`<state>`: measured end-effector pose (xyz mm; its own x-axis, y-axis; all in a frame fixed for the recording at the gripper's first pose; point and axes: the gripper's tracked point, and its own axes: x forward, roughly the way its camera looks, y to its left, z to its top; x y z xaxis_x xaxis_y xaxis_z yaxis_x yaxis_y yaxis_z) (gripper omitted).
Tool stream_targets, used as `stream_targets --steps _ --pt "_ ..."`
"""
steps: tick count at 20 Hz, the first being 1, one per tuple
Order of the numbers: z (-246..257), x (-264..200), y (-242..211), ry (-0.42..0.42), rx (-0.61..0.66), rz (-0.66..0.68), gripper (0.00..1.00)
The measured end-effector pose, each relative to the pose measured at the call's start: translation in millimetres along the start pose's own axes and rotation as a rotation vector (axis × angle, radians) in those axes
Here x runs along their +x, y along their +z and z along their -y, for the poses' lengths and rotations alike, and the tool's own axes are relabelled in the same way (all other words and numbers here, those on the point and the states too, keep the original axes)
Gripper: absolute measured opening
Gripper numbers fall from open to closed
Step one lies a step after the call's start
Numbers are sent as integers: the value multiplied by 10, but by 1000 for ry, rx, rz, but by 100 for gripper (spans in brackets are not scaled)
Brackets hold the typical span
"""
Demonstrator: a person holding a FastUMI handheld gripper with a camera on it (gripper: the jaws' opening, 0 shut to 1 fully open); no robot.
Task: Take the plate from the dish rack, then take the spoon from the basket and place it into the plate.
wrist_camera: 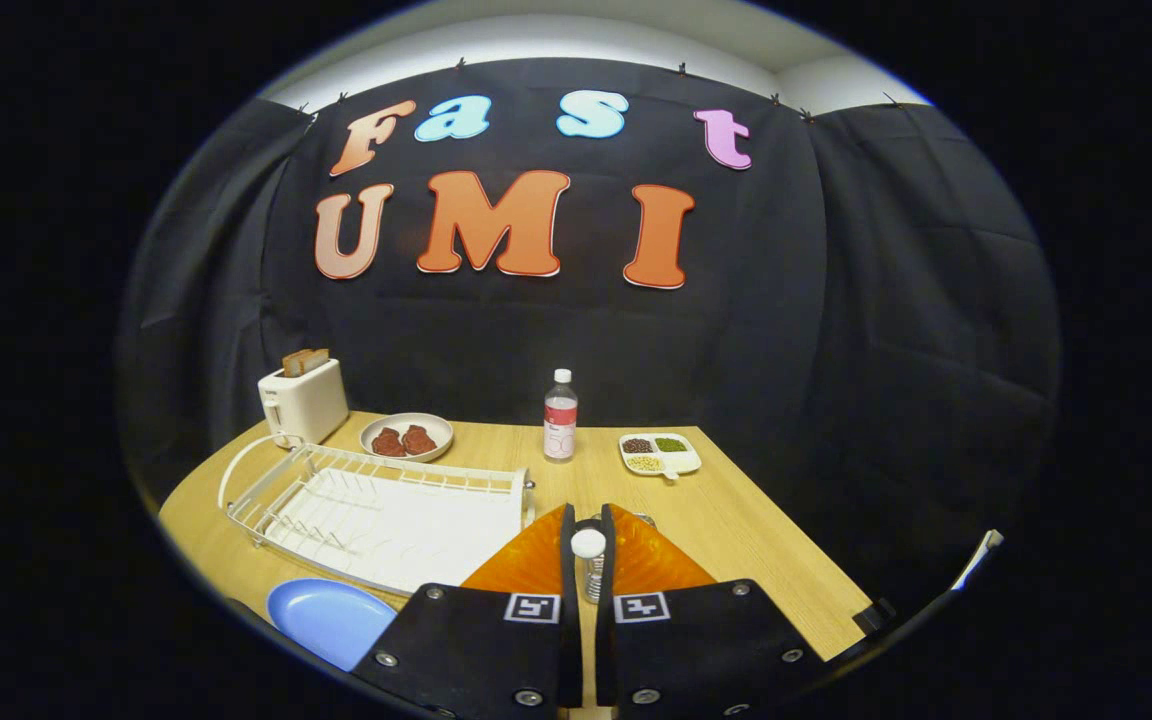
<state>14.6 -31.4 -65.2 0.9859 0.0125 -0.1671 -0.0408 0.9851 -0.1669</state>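
Two fingers nearly closed; bottle, toaster beyond dish rack.

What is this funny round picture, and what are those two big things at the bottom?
Those are the two fingers of a gripper, a grabbing tool a person holds. A camera rides on it and looks forward, so the picture bends round. The fingers are nearly together, with something white-tipped in the narrow gap, maybe the spoon's handle; I can't tell. On the table lie a blue plate, a white dish rack, a toaster, a bowl, a bottle and a small tray.
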Motion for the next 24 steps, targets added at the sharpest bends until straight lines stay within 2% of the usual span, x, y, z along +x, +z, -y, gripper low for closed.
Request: stream_targets --steps 6,13,24 --pt "-708 -483 -2 80 1 -2 5" --pt "-1507 -911 -326 229 -25 -44 5" --pt "-2158 -949 -981 376 -37 -125 5"
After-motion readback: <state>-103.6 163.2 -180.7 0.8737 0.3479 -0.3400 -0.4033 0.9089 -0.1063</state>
